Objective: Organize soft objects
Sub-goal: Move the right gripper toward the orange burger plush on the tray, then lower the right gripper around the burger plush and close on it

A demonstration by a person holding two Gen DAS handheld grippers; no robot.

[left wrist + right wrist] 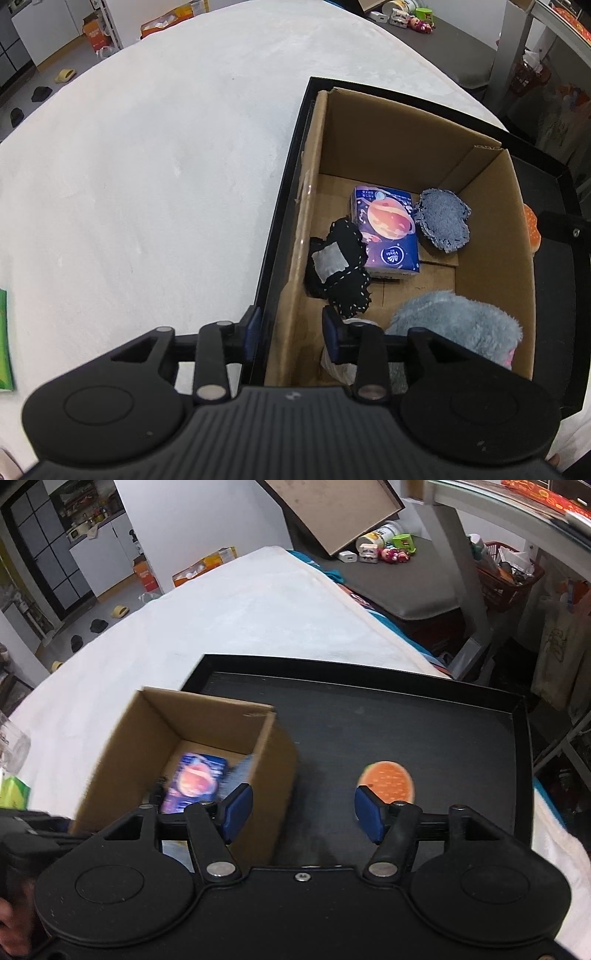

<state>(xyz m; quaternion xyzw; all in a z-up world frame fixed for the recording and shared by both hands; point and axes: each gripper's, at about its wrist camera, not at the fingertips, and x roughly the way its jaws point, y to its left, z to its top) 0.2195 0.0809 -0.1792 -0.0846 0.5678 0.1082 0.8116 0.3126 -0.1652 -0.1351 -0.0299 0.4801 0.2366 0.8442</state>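
Soft goods, one carton, one tray

Left wrist view. White cloth-covered bench fills the left side; a green item is cut off at the left edge. Black tray lies on the bench, and the cardboard box stands inside it against its left rim. Box contents, left to right: one black fabric piece with a white patch, one blue tissue pack printed with a planet, one round denim pad; in the near corner, one grey-blue fluffy plush with a pale item partly hidden beneath it. Count in the box: four clear, one unclear. Left gripper: fingers spread, one outside the box's left wall and one inside it, with that wall between them, not pinched. Only an orange sliver of the sponge shows past the box's right wall.

Right wrist view. This view shows the whole tray floor, which the other hides. The box sits at the tray's left; the tissue pack inside is blurred, the plush and black piece not readable. One orange round sponge lies alone on the tray floor, well right of the box. Right gripper: fingers spread, nothing between them, the right finger just before the sponge's near edge, contact not discernible. A hand shows at the lower left corner.
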